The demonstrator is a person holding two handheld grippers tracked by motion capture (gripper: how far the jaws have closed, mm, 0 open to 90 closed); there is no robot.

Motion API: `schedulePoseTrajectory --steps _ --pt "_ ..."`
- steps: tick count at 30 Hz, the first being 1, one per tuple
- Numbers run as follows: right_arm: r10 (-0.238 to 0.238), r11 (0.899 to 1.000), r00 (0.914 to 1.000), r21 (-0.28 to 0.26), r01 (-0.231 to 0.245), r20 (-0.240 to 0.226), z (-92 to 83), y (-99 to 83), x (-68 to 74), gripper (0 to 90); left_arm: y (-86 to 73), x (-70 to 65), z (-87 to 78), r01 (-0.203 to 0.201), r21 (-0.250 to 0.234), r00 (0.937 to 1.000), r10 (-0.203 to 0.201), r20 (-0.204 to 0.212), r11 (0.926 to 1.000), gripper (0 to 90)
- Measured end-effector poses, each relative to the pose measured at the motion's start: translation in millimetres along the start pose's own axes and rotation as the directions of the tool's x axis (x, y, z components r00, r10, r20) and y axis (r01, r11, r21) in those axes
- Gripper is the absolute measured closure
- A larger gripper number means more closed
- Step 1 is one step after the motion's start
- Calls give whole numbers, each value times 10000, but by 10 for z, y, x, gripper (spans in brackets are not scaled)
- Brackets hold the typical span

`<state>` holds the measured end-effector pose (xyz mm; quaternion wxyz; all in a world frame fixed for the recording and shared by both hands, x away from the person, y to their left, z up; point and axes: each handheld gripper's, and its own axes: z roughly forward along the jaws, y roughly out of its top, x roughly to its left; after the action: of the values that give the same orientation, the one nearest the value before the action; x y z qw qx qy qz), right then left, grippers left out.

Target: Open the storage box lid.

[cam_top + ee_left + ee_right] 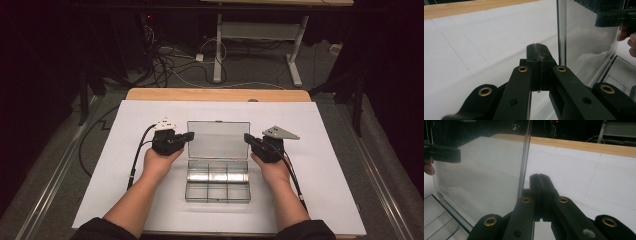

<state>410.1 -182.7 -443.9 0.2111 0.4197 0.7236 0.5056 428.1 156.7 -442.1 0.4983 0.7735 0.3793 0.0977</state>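
A clear plastic compartment box [218, 181] lies open on the white sheet, its lid [218, 140] standing upright behind the empty compartments. My left gripper [189, 136] is shut, its tips at the lid's left edge [562, 37]. My right gripper [246, 137] is shut too, its tips at the lid's right edge [525, 157]. In the left gripper view the closed jaws [539, 50] sit just beside the lid's edge, with nothing between them. The right gripper view shows its closed jaws [540, 180] likewise beside the transparent pane. Whether the tips touch the lid I cannot tell.
A white sheet [125, 165] covers a wooden table [215, 94]. Cables trail from both grippers toward the front corners. Beyond the table stand a desk frame [260, 45] and loose floor cables [165, 60].
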Motion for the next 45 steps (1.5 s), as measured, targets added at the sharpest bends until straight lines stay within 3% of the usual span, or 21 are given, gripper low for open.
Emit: schedulePoseTrajectory --steps 13,25,34,43,45 --pt "-255 9965 9993 807 232 283 124 -33 -23 900 -49 56 97 224 366 9995 -215 -240 9991 875" --pt "-611 9844 9969 1678 520 497 209 -77 -22 900 -113 83 198 445 1047 9982 -399 -452 9935 875" --pt "-919 9632 9943 2583 750 539 256 -100 -31 900 -164 92 261 327 1801 9974 -205 -695 9831 876" --pt "-1044 9405 9931 3301 812 532 300 -147 -35 900 -216 89 330 366 2650 9955 -120 -939 9636 875" --pt "-1079 9352 9929 3441 843 501 310 -157 -37 900 -218 89 328 392 2667 9954 -143 -949 9630 875"
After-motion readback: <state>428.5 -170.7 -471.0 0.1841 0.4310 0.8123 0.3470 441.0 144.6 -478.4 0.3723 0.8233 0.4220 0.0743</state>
